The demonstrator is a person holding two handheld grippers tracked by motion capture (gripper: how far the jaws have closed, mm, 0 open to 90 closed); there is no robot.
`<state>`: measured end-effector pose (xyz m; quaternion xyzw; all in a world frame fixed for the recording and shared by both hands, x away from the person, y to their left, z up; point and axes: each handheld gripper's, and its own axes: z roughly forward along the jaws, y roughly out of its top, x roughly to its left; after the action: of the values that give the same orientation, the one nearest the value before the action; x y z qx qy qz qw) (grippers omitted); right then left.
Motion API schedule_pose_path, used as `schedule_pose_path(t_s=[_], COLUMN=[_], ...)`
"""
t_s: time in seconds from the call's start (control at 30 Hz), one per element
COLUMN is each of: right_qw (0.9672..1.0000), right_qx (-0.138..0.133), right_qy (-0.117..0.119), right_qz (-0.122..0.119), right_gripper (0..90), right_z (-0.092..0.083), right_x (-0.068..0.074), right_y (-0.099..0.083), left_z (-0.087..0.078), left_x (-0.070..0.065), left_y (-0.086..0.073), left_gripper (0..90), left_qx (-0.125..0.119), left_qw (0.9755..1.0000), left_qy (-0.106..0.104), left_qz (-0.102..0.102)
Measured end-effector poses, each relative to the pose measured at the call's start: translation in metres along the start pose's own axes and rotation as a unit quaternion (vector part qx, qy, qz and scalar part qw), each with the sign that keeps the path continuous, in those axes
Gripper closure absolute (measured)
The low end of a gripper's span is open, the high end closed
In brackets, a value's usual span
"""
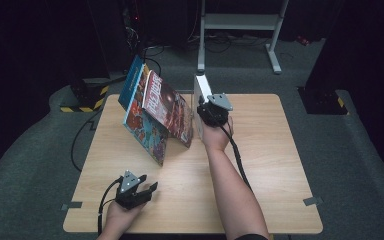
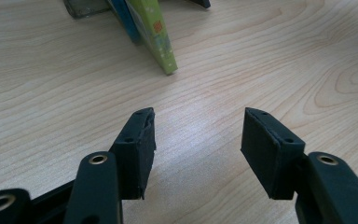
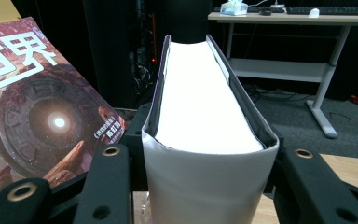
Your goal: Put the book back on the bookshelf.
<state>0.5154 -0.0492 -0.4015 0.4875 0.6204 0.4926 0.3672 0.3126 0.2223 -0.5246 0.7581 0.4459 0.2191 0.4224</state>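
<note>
Your right gripper (image 3: 200,186) has its jaws clamped across the spine of the thick white book (image 3: 205,116), which stands upright on the table (image 1: 260,165) just beside the leaning books (image 1: 157,117). It looks heavy, stiff and smooth-jacketed, so grip low and squarely. Your left gripper (image 2: 198,140) rests half open and empty.

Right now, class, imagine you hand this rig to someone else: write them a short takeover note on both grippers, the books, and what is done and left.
Right gripper: shut on the thick white book, holding it upright by its spine at the far middle of the table.
Left gripper: jaws open, nothing between them, resting low at the near left of the table.
Leaning books: tilted in a row just left of the white book; the red-covered one is nearest it.
Done: white book gripped and stood up.
Left, probably: set it beside the row, perhaps straighten the leaning books, then release.
</note>
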Motion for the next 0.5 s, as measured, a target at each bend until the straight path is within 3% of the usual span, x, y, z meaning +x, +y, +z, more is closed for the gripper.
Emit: schedule_pose_path(t_s=[0.27, 0.37, 0.5], right_qw=[1.0, 0.9998, 0.9995], right_qx=[0.0, -0.007, 0.005], right_qy=[0.002, 0.013, 0.029], right_qz=[0.009, 0.011, 0.015], right_gripper=[51.1, 45.2, 36.7], right_z=[-0.0027, -0.005, -0.0051], right_x=[-0.0006, -0.0028, -0.0054], right_y=[-0.0014, -0.0003, 0.0002], left_z=[0.0002, 0.0003, 0.0006], left_x=[-0.0006, -0.0006, -0.0005], left_y=[-0.0002, -0.0001, 0.0001], left_gripper=[44.4, 44.4, 44.2], left_qx=[-0.001, 0.0, 0.002], left_qw=[1.0, 1.0, 1.0], left_qy=[0.0, 0.001, 0.002], left_qz=[0.002, 0.004, 0.004])
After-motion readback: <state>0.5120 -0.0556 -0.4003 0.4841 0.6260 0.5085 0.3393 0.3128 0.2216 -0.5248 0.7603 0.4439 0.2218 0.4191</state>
